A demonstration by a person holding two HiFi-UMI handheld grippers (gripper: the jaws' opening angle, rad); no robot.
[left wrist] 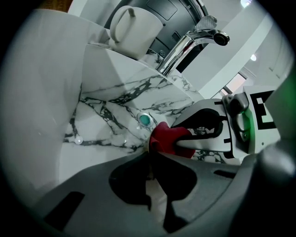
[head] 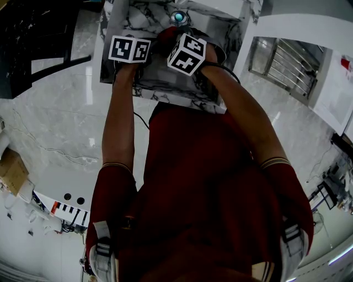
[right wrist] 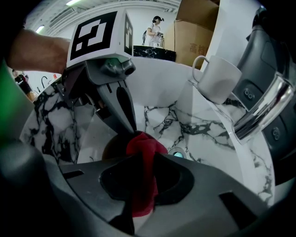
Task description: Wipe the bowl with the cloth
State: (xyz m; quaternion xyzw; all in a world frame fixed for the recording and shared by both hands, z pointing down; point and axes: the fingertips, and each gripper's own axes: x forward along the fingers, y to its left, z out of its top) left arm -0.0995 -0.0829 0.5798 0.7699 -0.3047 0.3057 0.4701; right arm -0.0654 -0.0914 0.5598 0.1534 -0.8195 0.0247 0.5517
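Both grippers reach down into a white marble sink (head: 144, 16). My right gripper (right wrist: 141, 157) is shut on a red cloth (right wrist: 144, 144), whose bunched end sticks out past the jaws. That cloth (left wrist: 166, 137) presses against the bowl (right wrist: 112, 149), a dark round hollow low in the basin. My left gripper (left wrist: 150, 155) is shut on the bowl's pale rim (left wrist: 155, 194). The two grippers meet tip to tip above the drain. In the head view only their marker cubes show, the left cube (head: 129, 49) and the right cube (head: 187, 54); the bowl is hidden there.
A teal drain plug (left wrist: 145, 120) sits at the bottom of the basin. A chrome faucet (left wrist: 194, 41) arches over the sink's far side. A white cup (right wrist: 217, 78) stands on the rim beside it. Steep marble walls enclose the grippers.
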